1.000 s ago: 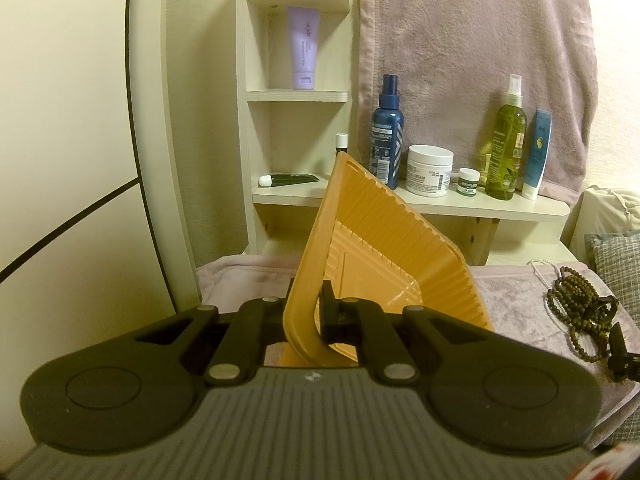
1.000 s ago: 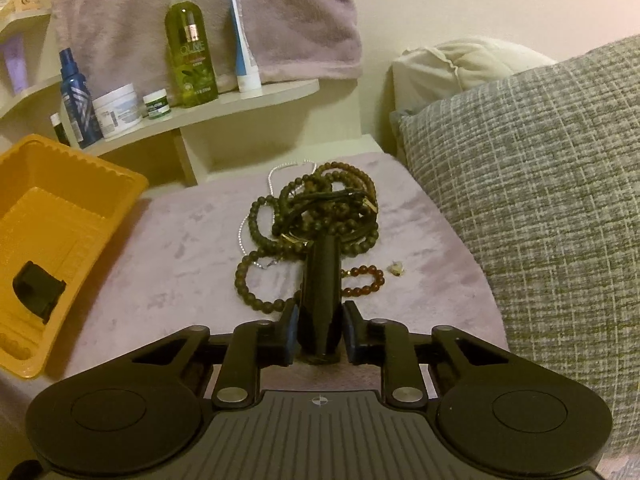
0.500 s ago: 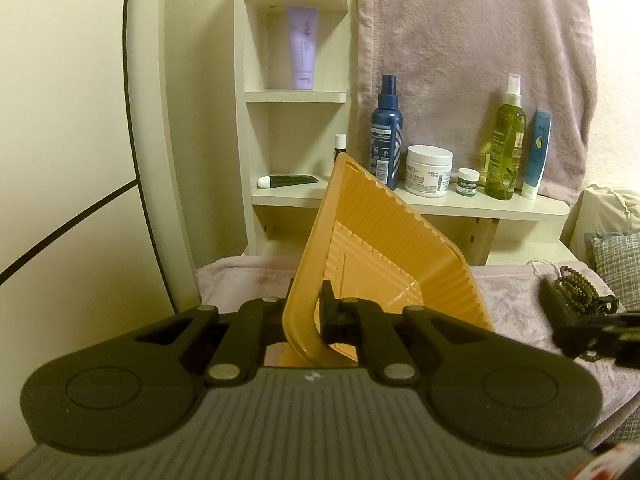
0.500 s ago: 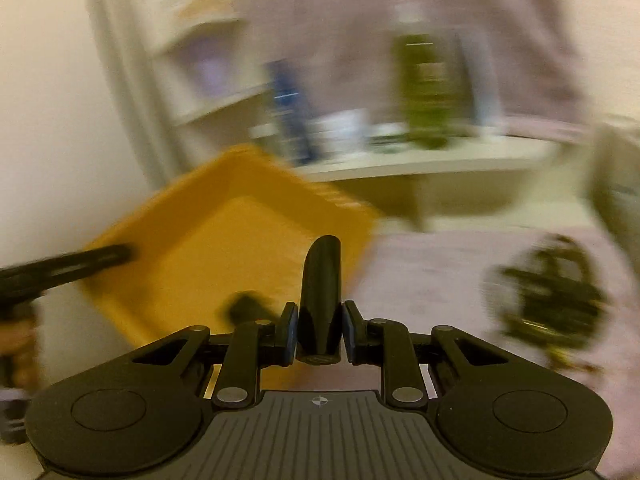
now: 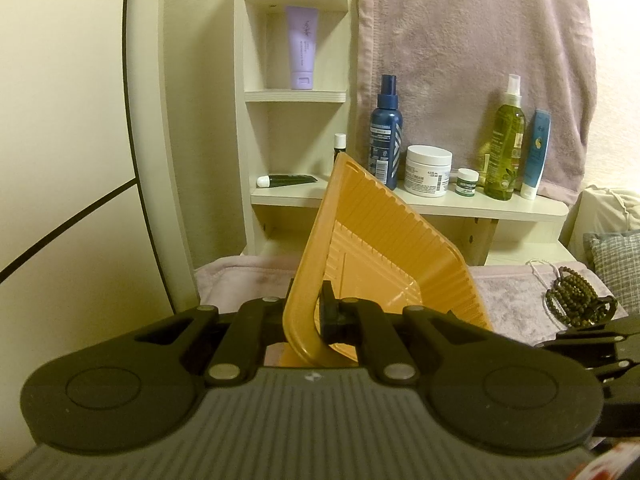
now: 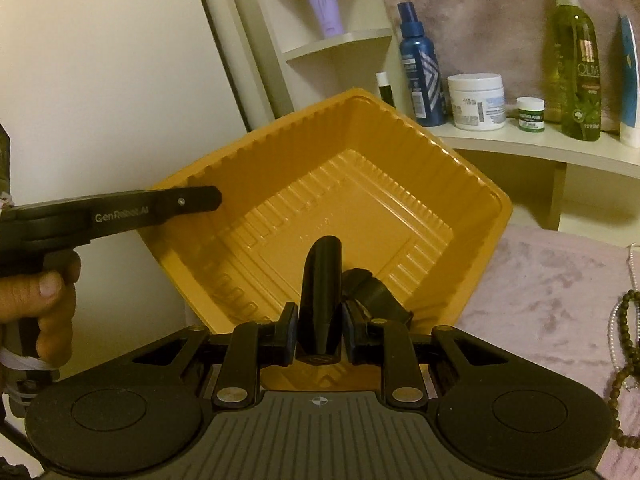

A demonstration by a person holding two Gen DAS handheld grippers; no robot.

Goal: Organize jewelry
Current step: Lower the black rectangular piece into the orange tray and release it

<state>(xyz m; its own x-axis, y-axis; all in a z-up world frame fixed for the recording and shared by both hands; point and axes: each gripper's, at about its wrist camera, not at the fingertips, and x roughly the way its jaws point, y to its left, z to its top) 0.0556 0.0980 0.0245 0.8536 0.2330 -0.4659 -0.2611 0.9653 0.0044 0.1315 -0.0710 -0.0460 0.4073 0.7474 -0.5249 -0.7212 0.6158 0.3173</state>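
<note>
Holding, right jaws: the right gripper [image 6: 319, 330] is closed on a dark, rounded black object [image 6: 320, 280], which stands up between the pads; what sort of piece it is cannot be told.
Left jaws: the left gripper [image 5: 316, 316] is pinched nearly shut on the rim of the orange tray [image 5: 384, 252], which it holds tilted, its open side turned towards the right gripper.
Tray contents: a second small dark piece [image 6: 374, 290] shows just behind the right-hand pad, apparently lying low inside the tray; whether it rests on the bottom cannot be told.
Where the held piece is: over the tray's near wall, above the ribbed bottom, not yet down on it.
Jewelry left: a heap of dark bead strands [image 5: 576, 296] with a thin pale chain [image 5: 538, 268] lies on the mauve cover [image 6: 552, 280], well apart from the tray, near a grey checked cushion [image 5: 616, 256].
Step in hand: judged from this, carrying one piece to the tray for dropping.
Next move calls for: lowering the piece a little past the rim, opening the right jaws so it slides to the bottom, with the left grip keeping the tray steady; then going back to the bead heap.
Surroundings: shelf [image 5: 500, 206] with bottles and jars behind; a hand [image 6: 44, 300] grips the left tool's handle.
</note>
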